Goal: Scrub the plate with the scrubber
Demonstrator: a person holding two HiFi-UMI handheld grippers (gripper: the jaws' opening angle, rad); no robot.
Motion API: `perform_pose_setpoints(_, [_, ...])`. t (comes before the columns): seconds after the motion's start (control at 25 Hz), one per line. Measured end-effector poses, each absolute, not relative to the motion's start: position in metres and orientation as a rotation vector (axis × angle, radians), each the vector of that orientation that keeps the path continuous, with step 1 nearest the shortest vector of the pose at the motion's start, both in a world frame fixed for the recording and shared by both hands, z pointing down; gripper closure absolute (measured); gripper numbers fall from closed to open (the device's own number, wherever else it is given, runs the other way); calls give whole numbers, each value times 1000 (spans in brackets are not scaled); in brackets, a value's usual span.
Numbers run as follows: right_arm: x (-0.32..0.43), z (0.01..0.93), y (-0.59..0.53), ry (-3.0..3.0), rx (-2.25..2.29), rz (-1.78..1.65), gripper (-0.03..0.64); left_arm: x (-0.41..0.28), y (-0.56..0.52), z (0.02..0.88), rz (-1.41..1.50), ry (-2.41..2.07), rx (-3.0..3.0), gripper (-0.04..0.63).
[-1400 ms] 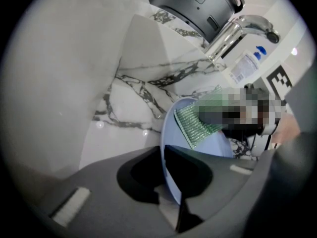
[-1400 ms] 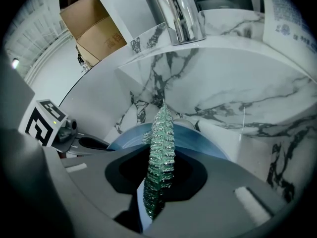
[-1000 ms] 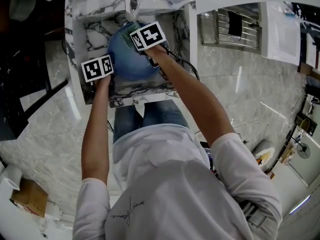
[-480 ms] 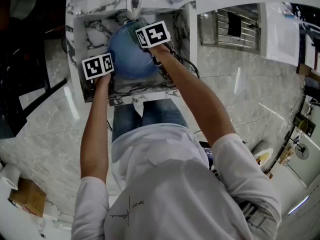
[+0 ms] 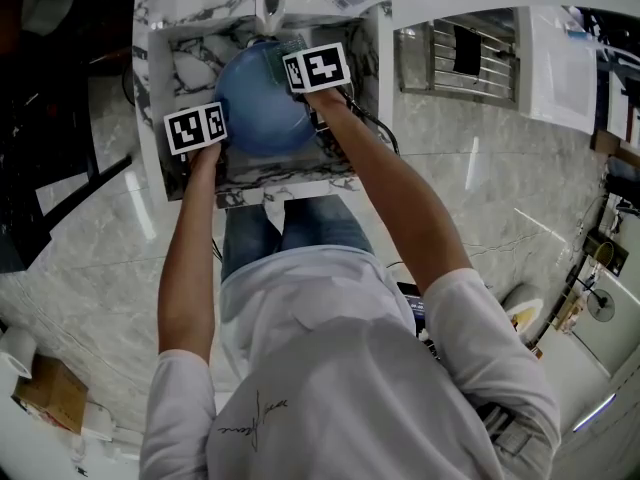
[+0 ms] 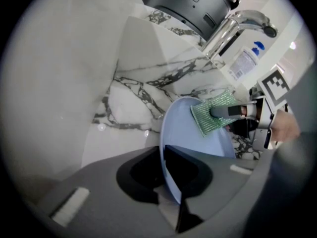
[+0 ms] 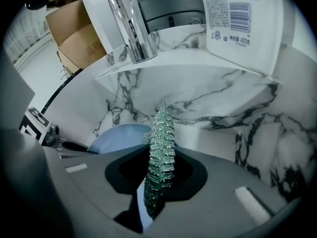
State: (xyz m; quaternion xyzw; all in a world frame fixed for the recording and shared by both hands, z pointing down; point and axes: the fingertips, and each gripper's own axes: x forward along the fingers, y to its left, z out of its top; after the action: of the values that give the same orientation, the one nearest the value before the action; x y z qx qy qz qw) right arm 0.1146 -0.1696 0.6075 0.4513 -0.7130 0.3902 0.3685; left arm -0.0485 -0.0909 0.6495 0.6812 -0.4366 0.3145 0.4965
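Where the plate sits: the blue plate (image 5: 250, 113) stands tilted on edge inside the marble sink (image 5: 150, 88), below the chrome tap (image 7: 129, 29).
Left gripper (image 6: 163, 155): its fingers are clamped on the plate's near rim and hold it up.
Right gripper (image 7: 157, 170): its fingers are closed on the green mesh scrubber (image 7: 161, 133).
Scrubber contact: it lies against the plate's face, near the upper rim.
Soap bottle (image 7: 237, 19): it stands on the sink's ledge, just beside the tap.
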Motion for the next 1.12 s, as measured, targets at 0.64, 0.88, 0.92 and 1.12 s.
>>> perform_pose_setpoints(0.64, [140,605,-163,-1732,1270,983,551,-48,-91,649,768,-1064,1652,506])
perform_pose_setpoints(0.88, [155,602,-155,-1674,1299,936,551,-44,-93,643,748,-1059,1673,506])
perform_pose_setpoints(0.92, [158,602,-153,-1664,1304,931,551,-44,-93,643,749,-1060,1673,506])
perform_pose_setpoints(1.12, [168,602,-144,-1635,1312,930,551,-45,-93,644,761,-1064,1674,506])
